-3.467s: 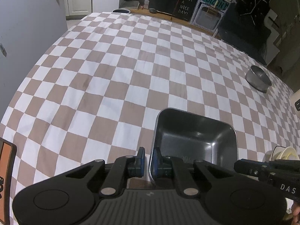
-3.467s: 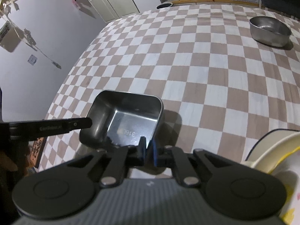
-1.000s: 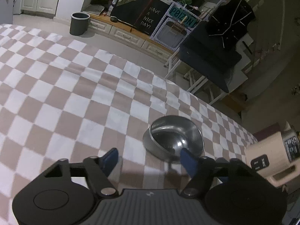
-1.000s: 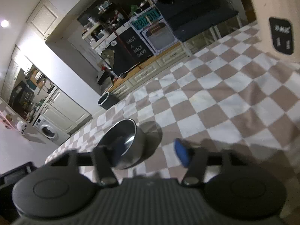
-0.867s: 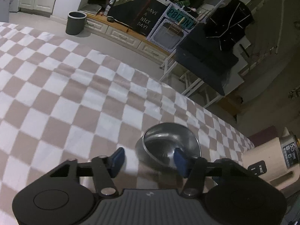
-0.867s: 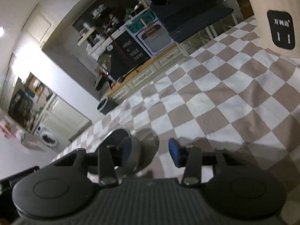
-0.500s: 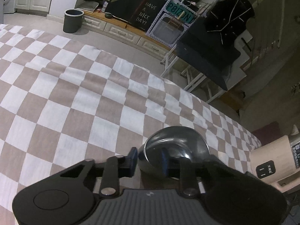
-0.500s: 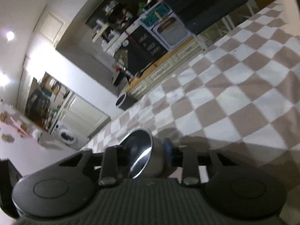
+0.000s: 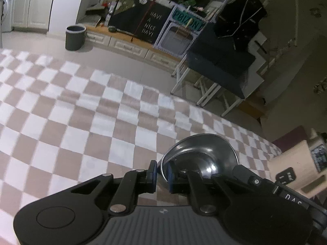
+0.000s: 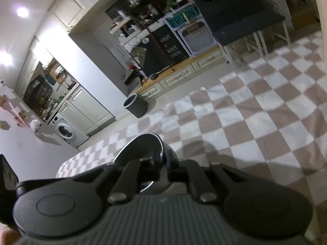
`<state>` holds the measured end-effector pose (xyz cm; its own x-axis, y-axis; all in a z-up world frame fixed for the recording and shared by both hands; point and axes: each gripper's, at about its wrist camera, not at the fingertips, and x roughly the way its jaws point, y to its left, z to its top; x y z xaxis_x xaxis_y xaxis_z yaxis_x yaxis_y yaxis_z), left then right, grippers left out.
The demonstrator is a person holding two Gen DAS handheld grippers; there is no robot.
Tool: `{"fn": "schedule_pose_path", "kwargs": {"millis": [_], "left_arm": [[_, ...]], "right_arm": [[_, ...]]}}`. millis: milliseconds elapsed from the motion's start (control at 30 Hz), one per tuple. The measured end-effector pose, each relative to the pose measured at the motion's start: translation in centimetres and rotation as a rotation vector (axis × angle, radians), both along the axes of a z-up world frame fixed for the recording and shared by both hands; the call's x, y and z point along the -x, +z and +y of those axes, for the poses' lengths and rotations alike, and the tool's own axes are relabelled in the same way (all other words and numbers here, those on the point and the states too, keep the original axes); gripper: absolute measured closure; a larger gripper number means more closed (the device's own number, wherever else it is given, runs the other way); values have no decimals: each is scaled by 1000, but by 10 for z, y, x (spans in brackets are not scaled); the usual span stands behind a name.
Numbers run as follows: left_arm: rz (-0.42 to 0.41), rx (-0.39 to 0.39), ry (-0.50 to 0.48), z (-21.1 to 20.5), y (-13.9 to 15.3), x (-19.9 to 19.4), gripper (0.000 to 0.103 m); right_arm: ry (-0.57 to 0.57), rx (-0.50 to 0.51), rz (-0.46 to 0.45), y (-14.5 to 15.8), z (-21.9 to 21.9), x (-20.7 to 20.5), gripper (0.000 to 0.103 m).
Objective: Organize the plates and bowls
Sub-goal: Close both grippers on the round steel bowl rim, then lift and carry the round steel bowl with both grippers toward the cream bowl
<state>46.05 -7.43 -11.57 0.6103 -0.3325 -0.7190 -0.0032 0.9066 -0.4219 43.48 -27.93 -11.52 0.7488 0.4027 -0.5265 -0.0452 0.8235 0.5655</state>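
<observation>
The brown-and-white checkered tablecloth (image 9: 85, 134) fills the left and middle of the left wrist view and the right half of the right wrist view. The beige kitchen appliance with a dark label (image 9: 296, 169) sits at the right edge of the left view. The round stainless-steel bowl (image 9: 202, 153) lies low and just right of centre there, and low centre in the right view (image 10: 143, 145), where it appears tipped steeply with its opening facing left; whether it has left the cloth cannot be told.

The left gripper (image 9: 161, 173) has its blue-padded fingers (image 9: 152, 172) drawn close on the bowl's near-left rim, one pad outside the wall and one inside. The right gripper (image 10: 162, 161) is likewise pinched on the rim, the wall standing between its dark fingers (image 10: 156, 159); its black body also shows at the lower right of the left view.

With both grippers on one thin rim, the step seems to be lifting the bowl to carry it toward the other dishes. Doing it well probably means:

- Keep both pinches firm, since polished steel slides easily between pads.
- Raise the two sides together so the bowl levels out rather than twisting.
- Steer clear of the appliance while moving.
- Lower it gently and squarely when setting it with the other dishes.
</observation>
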Motion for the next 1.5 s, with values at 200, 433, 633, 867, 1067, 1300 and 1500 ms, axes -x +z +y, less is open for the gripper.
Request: {"fn": "schedule_pose_path", "kwargs": {"millis": [200, 433, 633, 867, 1067, 1300, 1500], "left_arm": [[-66, -22, -17, 13, 40, 39, 92], [-129, -36, -32, 31, 78, 96, 92], [-165, -53, -35, 49, 98, 142, 92], [-178, -23, -5, 85, 105, 192, 92], [-171, -41, 20, 115, 102, 226, 92], [-146, -76, 78, 155, 91, 256, 92], [-100, -66, 136, 185, 76, 269, 92]], "right_arm": [[25, 50, -31, 37, 16, 35, 96], [42, 81, -37, 56, 33, 83, 96], [49, 56, -68, 73, 44, 115, 96], [120, 48, -119, 80, 61, 150, 95], [176, 72, -103, 73, 85, 165, 95], [285, 126, -67, 63, 124, 164, 95], [367, 149, -31, 52, 151, 161, 94]]}}
